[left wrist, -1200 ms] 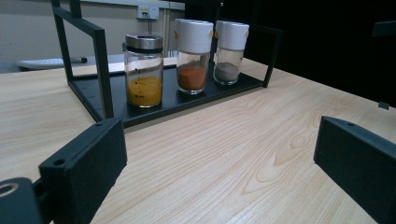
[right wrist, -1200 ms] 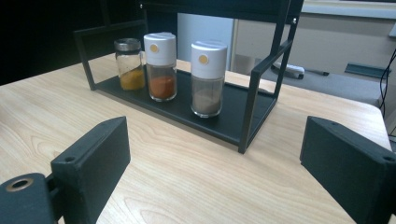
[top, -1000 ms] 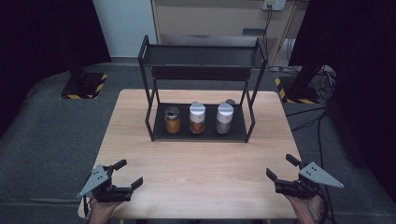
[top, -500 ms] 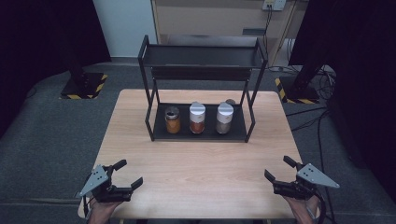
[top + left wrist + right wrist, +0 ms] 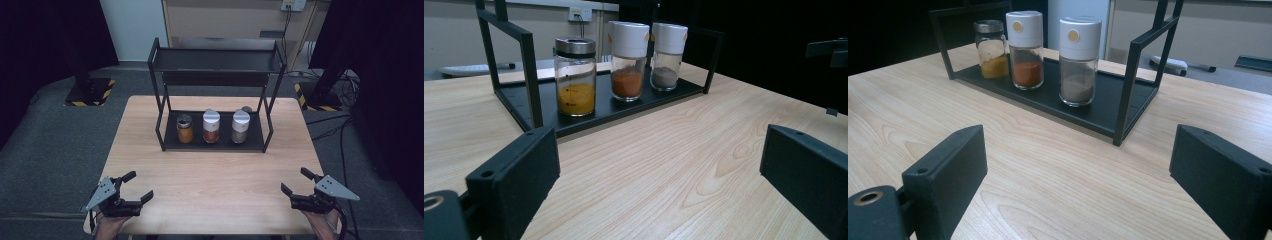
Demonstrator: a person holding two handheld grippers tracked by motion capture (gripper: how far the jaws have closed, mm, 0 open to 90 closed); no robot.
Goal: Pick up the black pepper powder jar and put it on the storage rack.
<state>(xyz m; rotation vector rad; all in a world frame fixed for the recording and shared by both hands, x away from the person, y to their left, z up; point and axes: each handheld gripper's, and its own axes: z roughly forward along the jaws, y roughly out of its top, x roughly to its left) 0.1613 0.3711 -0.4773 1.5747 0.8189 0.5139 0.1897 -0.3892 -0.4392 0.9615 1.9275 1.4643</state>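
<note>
A black two-tier metal rack (image 5: 215, 60) stands at the back of the wooden table (image 5: 215, 175). On its bottom shelf stand three spice jars: a steel-lidded jar of yellow powder (image 5: 184, 129) (image 5: 575, 77) (image 5: 989, 49), a white-capped jar of red-orange powder (image 5: 211, 126) (image 5: 628, 60) (image 5: 1025, 50) and a white-capped jar of grey powder (image 5: 240, 127) (image 5: 667, 56) (image 5: 1078, 61). My left gripper (image 5: 136, 186) (image 5: 659, 180) is open near the front left corner, holding nothing. My right gripper (image 5: 296, 181) (image 5: 1078, 175) is open near the front right corner, also holding nothing. Both point towards the rack.
The rack's top shelf (image 5: 215, 62) looks bare. Bare wood lies between the grippers and the rack. Grey carpet (image 5: 55, 145) surrounds the table, with black stands on hazard-striped bases (image 5: 90, 92) at the back left and right, and cables (image 5: 345, 130) on the right.
My right gripper has shifted slightly left and towards me. The left gripper and the jars stay where they were.
</note>
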